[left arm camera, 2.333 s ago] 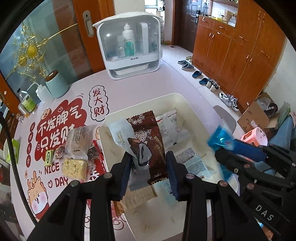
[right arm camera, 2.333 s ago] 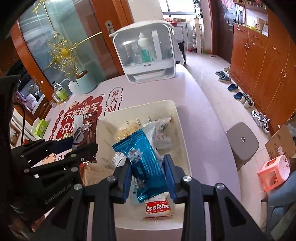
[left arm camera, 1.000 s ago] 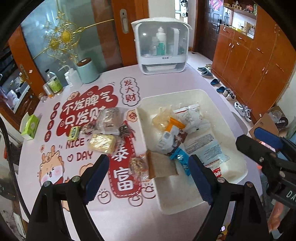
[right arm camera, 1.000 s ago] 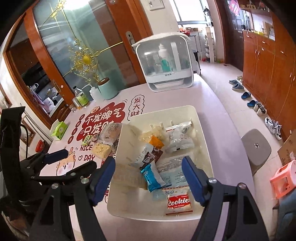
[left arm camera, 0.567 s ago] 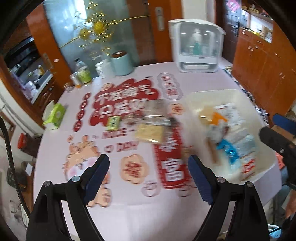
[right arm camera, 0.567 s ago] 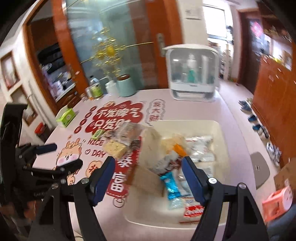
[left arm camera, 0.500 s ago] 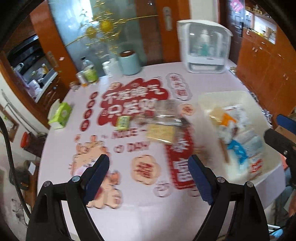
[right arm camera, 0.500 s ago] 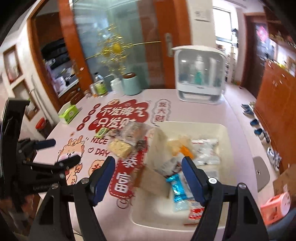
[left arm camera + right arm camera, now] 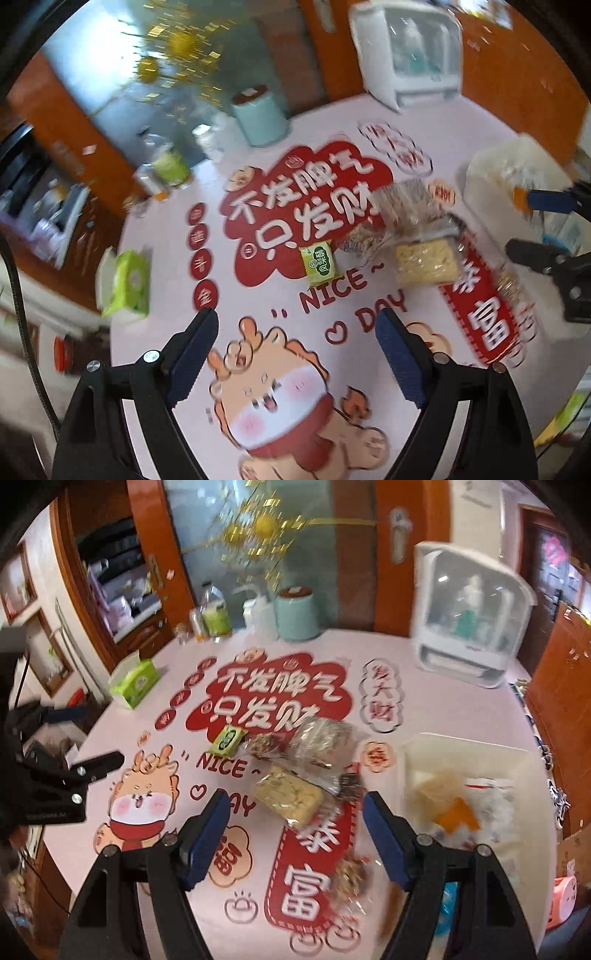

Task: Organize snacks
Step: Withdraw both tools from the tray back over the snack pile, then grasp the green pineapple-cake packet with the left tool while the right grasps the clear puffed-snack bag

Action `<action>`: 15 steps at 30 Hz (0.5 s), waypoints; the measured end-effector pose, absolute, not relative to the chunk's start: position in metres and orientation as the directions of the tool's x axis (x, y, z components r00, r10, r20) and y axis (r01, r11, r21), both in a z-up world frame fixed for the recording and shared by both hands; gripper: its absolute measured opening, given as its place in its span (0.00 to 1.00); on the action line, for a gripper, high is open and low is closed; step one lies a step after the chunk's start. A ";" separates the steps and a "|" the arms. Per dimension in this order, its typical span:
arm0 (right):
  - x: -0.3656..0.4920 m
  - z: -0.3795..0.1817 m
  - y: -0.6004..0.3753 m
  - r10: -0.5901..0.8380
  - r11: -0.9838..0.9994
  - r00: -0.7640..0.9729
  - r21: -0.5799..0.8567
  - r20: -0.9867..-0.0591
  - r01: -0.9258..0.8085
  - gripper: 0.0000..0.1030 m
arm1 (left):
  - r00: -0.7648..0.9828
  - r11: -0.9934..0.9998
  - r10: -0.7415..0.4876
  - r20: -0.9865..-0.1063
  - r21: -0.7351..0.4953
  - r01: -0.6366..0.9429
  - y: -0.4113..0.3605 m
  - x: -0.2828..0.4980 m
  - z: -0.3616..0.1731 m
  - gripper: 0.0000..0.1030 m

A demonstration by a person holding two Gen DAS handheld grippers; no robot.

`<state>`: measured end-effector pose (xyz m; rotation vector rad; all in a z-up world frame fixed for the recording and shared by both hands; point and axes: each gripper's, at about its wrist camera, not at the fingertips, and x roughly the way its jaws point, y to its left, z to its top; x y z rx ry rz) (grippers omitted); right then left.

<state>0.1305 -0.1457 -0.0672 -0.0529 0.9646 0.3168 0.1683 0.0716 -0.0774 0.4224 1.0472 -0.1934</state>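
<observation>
Left wrist view shows the left gripper (image 9: 295,347) spread wide and empty, low in the frame over the cartoon print of the tablecloth (image 9: 258,424), while the loose snacks sit at centre right: a small green packet (image 9: 318,261), a yellow cracker pack (image 9: 424,263) and a clear wrapped pack (image 9: 406,201) touching it. Right wrist view has the right gripper (image 9: 295,829) equally spread and empty, with the yellow cracker pack (image 9: 288,796) just above the gap between its fingers and the white bin (image 9: 413,760) at centre right, already holding several packets. Both pictures are blurred, so a grab made now could, I judge, land off target and shove the crinkly packs, or catch two touching packs at once. Only the right wrist view shows the inside of the bin and a brown wrapped snack (image 9: 351,877) near the frame's bottom centre; only the left wrist view shows the right gripper's fingers (image 9: 550,201) at its right edge.
</observation>
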 end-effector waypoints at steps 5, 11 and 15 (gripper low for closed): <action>0.168 -0.127 -0.114 0.248 0.920 0.417 0.079 -0.874 -0.384 0.73 | 0.386 0.889 -0.012 -0.923 0.166 0.426 0.075 0.220 -0.129 0.84; 0.197 -0.178 -0.090 0.150 0.872 0.354 -0.045 -0.923 -0.488 0.73 | 0.280 0.875 -0.034 -0.960 0.107 0.473 0.066 0.266 -0.185 0.83; 0.210 -0.198 -0.082 0.116 0.848 0.290 -0.057 -0.950 -0.526 0.73 | 0.229 0.884 -0.034 -0.973 0.077 0.460 0.061 0.292 -0.211 0.83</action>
